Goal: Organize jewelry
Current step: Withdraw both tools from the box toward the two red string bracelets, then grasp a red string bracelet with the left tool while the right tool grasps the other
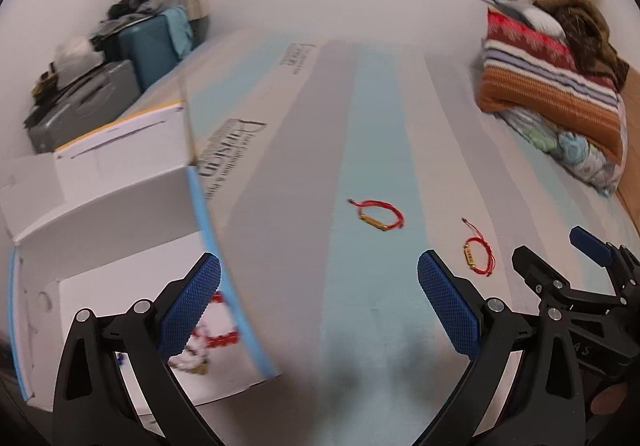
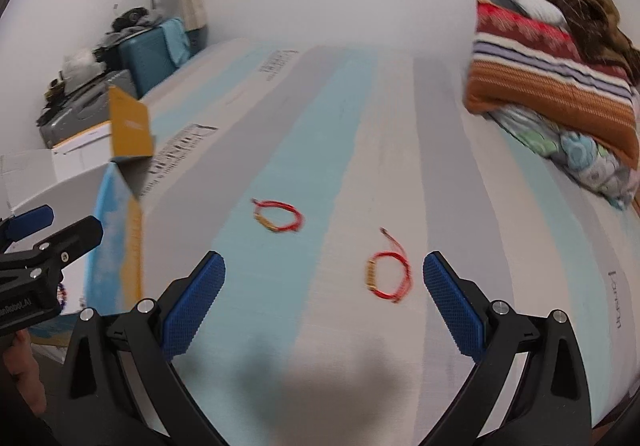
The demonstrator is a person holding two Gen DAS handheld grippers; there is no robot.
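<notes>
While both grippers hang low over the striped mattress (image 2: 360,118), two red cord bracelets lie flat on it, well apart from each other. The farther bracelet (image 2: 279,215) sits at frame centre in the right wrist view; its gold bar runs diagonally from upper left to lower right, with a loose cord end pointing to the upper left. The nearer bracelet (image 2: 389,275) lies at lower centre-right, its gold bar near-vertical in the frame, its cord tail trailing toward the top. The right gripper (image 2: 324,302) has its jaws spread wide and holds nothing; the nearer bracelet lies just ahead of the right blue fingertip (image 2: 454,310). The left gripper (image 1: 319,306) is likewise spread wide and empty, positioned over the edge of an open white box (image 1: 104,206) at lower left, inside which red and white beaded jewelry (image 1: 212,338) is partly hidden behind the left finger
</notes>
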